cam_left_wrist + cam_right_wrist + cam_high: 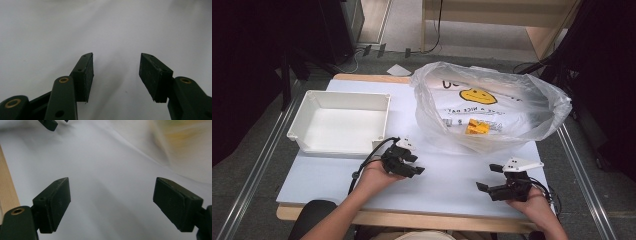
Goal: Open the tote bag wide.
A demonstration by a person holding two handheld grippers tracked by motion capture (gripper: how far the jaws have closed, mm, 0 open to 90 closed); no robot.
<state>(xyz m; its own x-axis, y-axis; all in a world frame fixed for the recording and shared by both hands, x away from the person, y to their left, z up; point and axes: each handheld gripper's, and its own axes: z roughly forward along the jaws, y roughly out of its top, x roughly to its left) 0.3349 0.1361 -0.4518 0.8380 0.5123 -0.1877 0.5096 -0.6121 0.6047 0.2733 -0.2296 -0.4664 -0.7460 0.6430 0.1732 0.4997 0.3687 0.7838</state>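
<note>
Two pairs of black tongs, left (pixel 414 165) and right (pixel 486 176), are hovering low over the smooth white worktop (pixel 447 182), both spread wide and gripping nothing, while the crinkled clear plastic bag (pixel 532 112) is lying just beyond them, its mouth gaping upward, beside a rectangular white tub (pixel 312 107).

clear plastic bag (pixel 517 107) | open, crumpled | table's far right
</note>
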